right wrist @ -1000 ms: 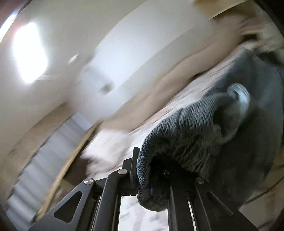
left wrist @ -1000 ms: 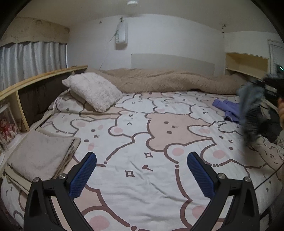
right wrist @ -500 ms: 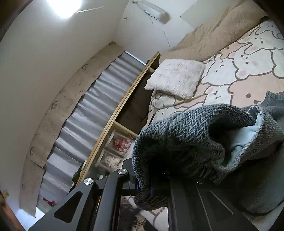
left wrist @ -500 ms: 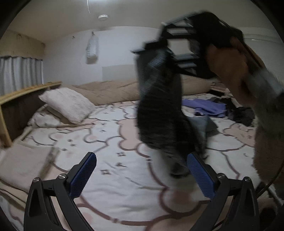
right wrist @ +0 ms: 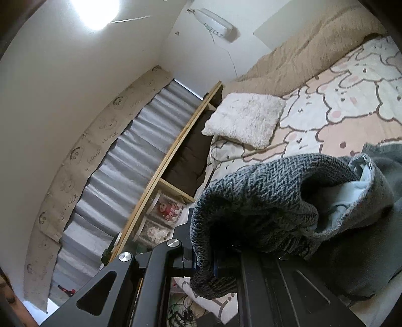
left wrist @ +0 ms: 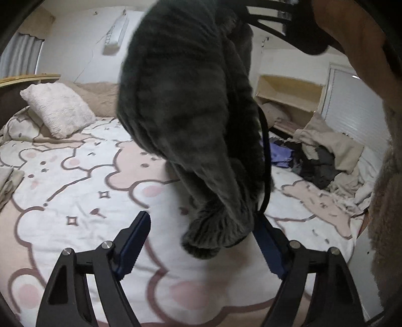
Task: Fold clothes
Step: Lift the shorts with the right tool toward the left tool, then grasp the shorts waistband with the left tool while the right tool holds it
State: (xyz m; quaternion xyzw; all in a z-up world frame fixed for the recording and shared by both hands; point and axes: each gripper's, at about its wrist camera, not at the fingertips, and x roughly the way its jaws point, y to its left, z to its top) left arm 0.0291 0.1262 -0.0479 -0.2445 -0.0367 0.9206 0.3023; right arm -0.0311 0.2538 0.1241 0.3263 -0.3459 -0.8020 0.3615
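Note:
A grey knit sweater (left wrist: 186, 100) hangs from my right gripper (left wrist: 271, 12), which a hand holds at the top of the left wrist view. In the right wrist view the right gripper (right wrist: 213, 261) is shut on the sweater's knit edge (right wrist: 263, 191), and the cloth hides its fingertips. The sweater's ribbed lower end (left wrist: 216, 234) dangles between the fingers of my left gripper (left wrist: 201, 218), close to the right pad. The left jaws are closing, and the left pad stands apart from the cloth. Below lies the bear-print bed cover (left wrist: 75, 176).
A fluffy white pillow (left wrist: 57, 108) and a beige duvet (left wrist: 100, 93) lie at the far side of the bed. A heap of unfolded clothes (left wrist: 326, 161) sits at the right. Folded beige cloth (left wrist: 7, 181) lies at the left edge. A wooden shelf (right wrist: 176, 151) borders the bed.
The right gripper carried the sweater from the right side to the middle, up close over the left gripper. The left gripper tipped down, and its blue pads have drawn nearer together around the hanging end.

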